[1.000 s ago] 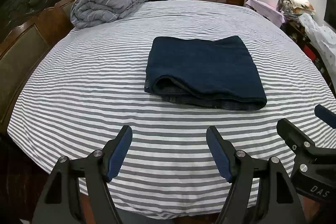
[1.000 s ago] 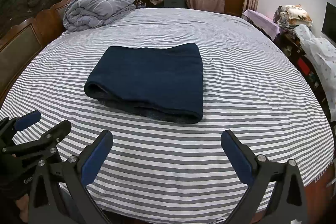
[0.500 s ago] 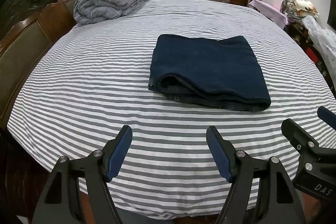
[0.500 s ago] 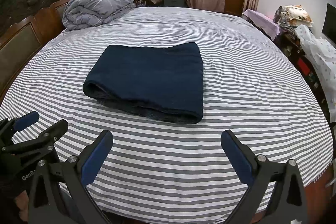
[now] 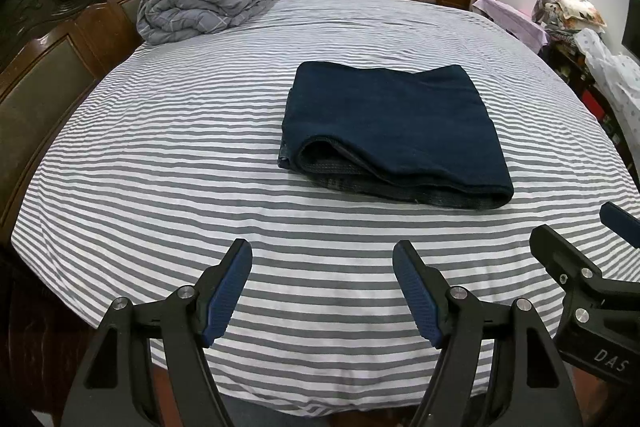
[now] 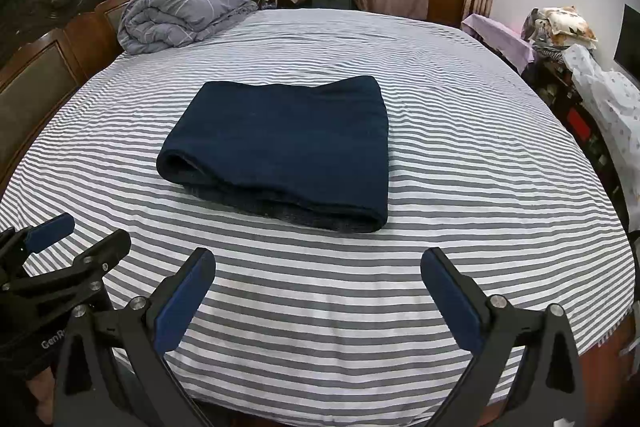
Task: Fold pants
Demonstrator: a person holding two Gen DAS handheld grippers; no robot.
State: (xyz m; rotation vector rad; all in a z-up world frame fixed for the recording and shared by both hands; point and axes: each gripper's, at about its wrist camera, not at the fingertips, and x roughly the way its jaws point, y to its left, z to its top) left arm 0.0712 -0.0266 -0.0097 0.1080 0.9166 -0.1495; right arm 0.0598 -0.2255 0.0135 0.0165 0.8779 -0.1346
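Pants: dark navy, folded into a compact rectangular stack, lying flat on the striped bed near its middle, well apart from the rumpled grey duvet at the headboard corner. Near edge shows layered folds, slightly bulged. Change over the last second: pants unmoved and untouched; both cameras have shifted only slightly, the grippers drawing no closer. Left gripper: jaws spread wide, holding nothing, over the bed's near edge short of the pants. Right gripper: likewise spread and empty. Judgement: folding looks complete, with hands retired from the work.
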